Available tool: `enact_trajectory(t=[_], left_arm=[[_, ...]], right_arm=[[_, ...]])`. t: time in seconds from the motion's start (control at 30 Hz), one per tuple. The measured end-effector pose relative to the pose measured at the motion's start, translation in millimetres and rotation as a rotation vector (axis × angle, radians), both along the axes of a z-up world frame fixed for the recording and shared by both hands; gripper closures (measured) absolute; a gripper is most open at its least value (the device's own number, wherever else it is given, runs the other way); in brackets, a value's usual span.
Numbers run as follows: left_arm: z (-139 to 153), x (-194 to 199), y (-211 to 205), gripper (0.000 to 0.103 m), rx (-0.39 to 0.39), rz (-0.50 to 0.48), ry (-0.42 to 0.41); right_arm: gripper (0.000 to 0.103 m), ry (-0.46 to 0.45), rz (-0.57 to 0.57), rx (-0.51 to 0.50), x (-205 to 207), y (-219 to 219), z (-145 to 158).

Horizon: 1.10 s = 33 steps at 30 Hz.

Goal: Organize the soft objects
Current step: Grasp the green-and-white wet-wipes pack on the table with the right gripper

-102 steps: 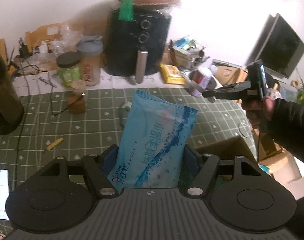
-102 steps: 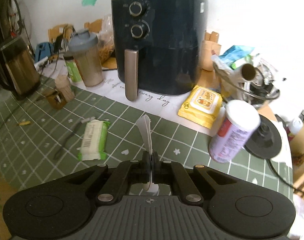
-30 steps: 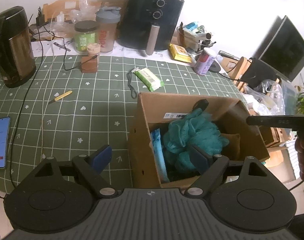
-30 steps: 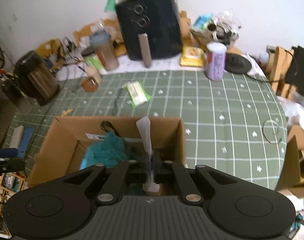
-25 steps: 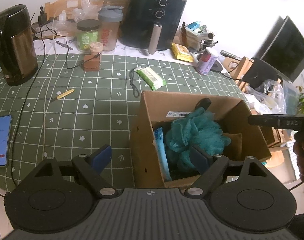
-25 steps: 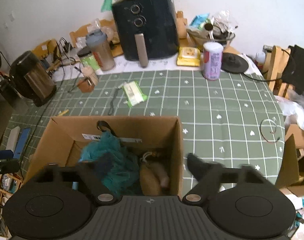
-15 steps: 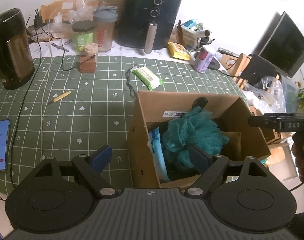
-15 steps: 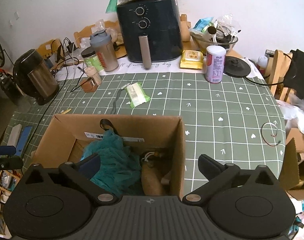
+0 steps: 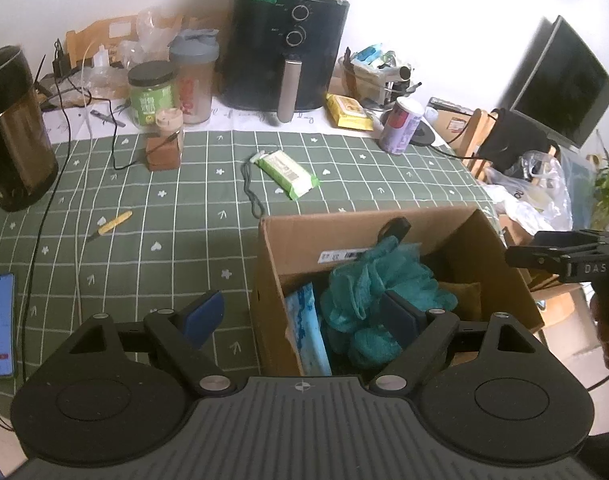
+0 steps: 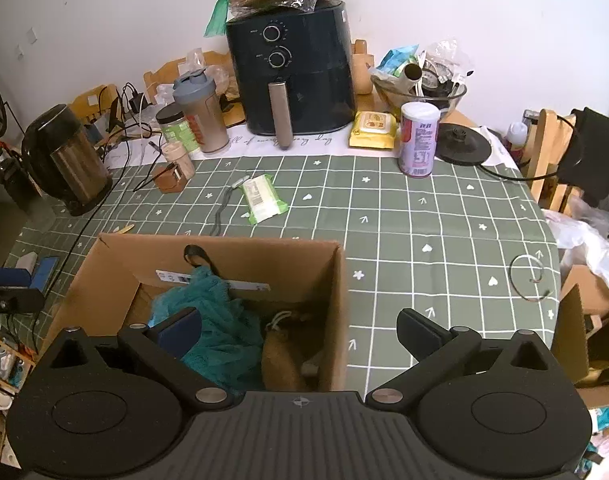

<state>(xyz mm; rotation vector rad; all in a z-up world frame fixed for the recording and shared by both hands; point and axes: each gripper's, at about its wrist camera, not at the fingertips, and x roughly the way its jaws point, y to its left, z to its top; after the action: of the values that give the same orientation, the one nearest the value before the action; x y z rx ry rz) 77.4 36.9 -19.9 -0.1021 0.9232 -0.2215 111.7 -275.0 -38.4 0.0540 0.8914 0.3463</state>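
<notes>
Both the left gripper and the right gripper hang spread and empty, tilted down over the open brown cardboard box holding the teal mesh sponge, with bare green checked tablecloth beyond its rim.

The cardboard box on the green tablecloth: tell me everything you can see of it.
The cardboard box is plain brown corrugated card, open at the top, upright on the checked green tablecloth near its front edge. A white barcode label sticks to the inner far wall. Inside are a teal mesh bath pouf with a black loop, a blue wipes pack on edge against one side wall, and a tan pouch. Both open grippers hover at it, touching nothing.
</notes>
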Motion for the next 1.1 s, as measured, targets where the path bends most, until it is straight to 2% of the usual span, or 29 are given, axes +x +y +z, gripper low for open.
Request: enact_trajectory(t=[0.23,0.6,0.83,1.1], left_arm=[[2.9,15.4,-3.7,0.017,0.041,0.003,-0.005],[6.3,40.5,-7.1,0.018,0.053,0.011,-0.021],[3.2,48.4,-7.8,0.018,0.042,0.037,-0.01],[1.0,51.6,-8.1,0.018,0.029,0.057,0.012]], right_arm=[[0.0,-0.017,0.003,-0.012,10.2,-8.1,1.8],[0.0,-0.036,0.059,-0.044,36.5,-15.6,3.9],[0.0,-0.038,0.119,-0.051,68.6,-26.1,3.1],[0.0,-0.021,0.183,-0.047,111.7,-22.4,-15.2]])
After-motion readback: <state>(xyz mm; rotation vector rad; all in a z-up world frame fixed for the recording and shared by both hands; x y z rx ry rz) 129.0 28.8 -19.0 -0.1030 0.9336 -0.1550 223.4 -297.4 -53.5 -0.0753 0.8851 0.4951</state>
